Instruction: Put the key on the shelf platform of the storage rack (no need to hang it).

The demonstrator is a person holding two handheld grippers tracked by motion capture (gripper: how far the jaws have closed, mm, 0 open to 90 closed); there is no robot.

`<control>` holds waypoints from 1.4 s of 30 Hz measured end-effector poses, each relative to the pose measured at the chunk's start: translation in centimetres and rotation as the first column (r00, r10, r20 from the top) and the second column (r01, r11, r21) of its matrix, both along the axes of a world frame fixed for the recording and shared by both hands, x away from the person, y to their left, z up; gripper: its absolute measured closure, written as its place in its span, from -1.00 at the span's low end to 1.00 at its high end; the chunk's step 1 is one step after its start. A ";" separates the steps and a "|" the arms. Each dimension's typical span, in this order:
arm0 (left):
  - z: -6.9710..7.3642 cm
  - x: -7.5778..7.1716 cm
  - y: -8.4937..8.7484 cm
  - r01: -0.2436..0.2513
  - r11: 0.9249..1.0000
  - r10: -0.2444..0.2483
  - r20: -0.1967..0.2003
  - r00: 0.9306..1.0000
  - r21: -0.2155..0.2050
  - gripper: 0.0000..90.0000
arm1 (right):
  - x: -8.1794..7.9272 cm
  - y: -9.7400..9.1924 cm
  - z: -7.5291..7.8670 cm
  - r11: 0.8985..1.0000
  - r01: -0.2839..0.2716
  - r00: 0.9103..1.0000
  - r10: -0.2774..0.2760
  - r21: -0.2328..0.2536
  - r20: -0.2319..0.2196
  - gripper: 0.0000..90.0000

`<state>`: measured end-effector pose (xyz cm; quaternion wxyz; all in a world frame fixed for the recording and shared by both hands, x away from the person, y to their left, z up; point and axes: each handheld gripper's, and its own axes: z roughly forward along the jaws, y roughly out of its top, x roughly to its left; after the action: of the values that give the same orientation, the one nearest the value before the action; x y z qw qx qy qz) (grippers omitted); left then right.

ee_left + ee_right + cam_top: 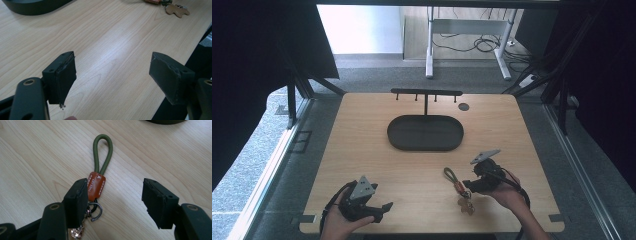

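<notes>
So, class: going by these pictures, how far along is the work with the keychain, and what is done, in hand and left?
Done: nothing yet; the keychain lies flat on the table, and the rack and tray hold nothing. In hand: the right gripper stands open beside the leather tab, gripping nothing. The left gripper is open. Left: probably gripping and lifting it, perhaps towards the rack or tray.

text: small stamped lettering, unreadable | on: brown leather tab (96, 185) of keychain
</notes>
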<state>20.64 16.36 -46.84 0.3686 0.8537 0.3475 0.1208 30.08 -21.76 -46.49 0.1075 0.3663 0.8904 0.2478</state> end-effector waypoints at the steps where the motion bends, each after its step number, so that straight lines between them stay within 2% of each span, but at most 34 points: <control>1: 0.0 0.0 0.0 0.000 1.000 0.000 0.000 1.000 0.000 -0.51 | 0.0 0.0 0.0 1.000 0.000 1.000 0.000 0.000 0.000 -0.15; 11: 0.0 0.0 -0.2 0.012 1.000 -0.012 0.001 1.000 0.004 -0.51 | 0.2 1.3 -0.8 0.999 -0.033 0.999 0.032 -0.033 -0.018 -0.13; 18: -0.2 0.0 -0.6 0.030 1.000 -0.030 -0.004 1.000 0.008 -0.51 | 0.3 1.8 -1.4 0.998 -0.032 0.999 0.030 -0.049 -0.044 -0.11; 42: -0.2 0.2 -0.7 0.031 0.999 -0.031 -0.003 1.000 0.009 -0.51 | 1.2 3.7 -3.4 0.991 -0.056 0.993 0.043 -0.118 -0.110 0.01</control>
<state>20.79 15.68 -47.01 0.3662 0.8608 0.3342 0.1151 31.25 -18.05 -49.88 0.0753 0.3497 0.9170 0.1762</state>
